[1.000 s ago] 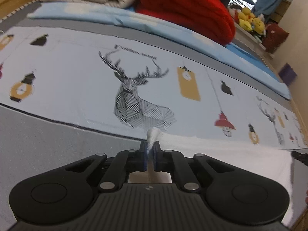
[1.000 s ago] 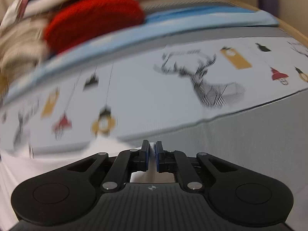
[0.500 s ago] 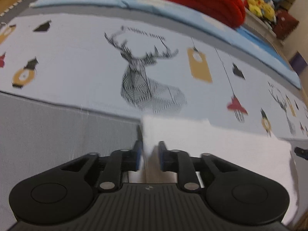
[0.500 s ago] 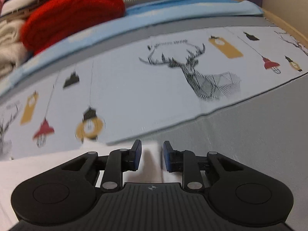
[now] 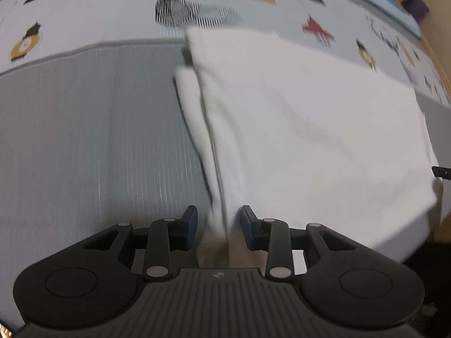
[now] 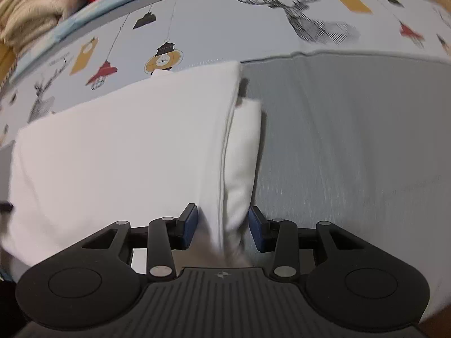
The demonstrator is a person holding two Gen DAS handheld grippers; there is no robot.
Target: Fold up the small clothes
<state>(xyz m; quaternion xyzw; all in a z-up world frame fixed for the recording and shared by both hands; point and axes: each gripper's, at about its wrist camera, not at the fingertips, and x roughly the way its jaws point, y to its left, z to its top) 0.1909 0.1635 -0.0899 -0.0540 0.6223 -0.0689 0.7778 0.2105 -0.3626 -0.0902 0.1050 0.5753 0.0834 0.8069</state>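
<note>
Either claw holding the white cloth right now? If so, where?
Neither. Both the left claw and right claw have just been opening; the white cloth has its folded side edges between the pads, but the pads no longer press on it.

Left of my left gripper: bare grey sheet.
Between my pads: white garment's folded edge.
Far side: piled blankets.

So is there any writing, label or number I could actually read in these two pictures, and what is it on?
None can be read.
Line of lettering arched above the deer head on the printed sheet: too blurred to read.
Small marks on the yellow tags of the print: too small to tell.
Small emblem on each gripper body: a symbol, no letters.
White garment: no label or print visible.
</note>
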